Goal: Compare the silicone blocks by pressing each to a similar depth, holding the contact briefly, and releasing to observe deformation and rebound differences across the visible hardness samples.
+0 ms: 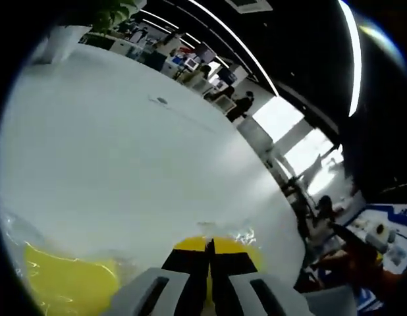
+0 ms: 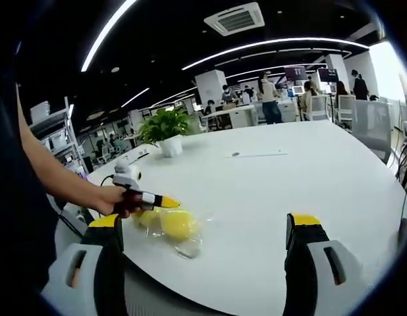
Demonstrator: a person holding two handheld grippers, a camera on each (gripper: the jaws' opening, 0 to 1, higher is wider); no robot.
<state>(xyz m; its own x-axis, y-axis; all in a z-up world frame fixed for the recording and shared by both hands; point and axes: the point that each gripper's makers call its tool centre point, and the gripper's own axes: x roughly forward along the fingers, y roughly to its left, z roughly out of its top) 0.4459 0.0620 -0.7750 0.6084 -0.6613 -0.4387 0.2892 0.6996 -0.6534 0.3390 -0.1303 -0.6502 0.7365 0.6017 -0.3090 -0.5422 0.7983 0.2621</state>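
Illumination is bright and even, supplied by linear ceiling light strips (image 2: 269,46) at 12 o'clock. In the left gripper view, windows (image 1: 292,128) at 3 o'clock are overexposed, and the white table (image 1: 124,151) appears washed out, possibly through glare. Fisheye distortion bends lines toward every edge. Both views are slightly soft; shadows are faint.

The left gripper view sits very low and close, right over the yellow blocks (image 1: 65,283) on the white table (image 1: 124,164). The right gripper view looks from farther back at the table's near edge, across the same blocks.
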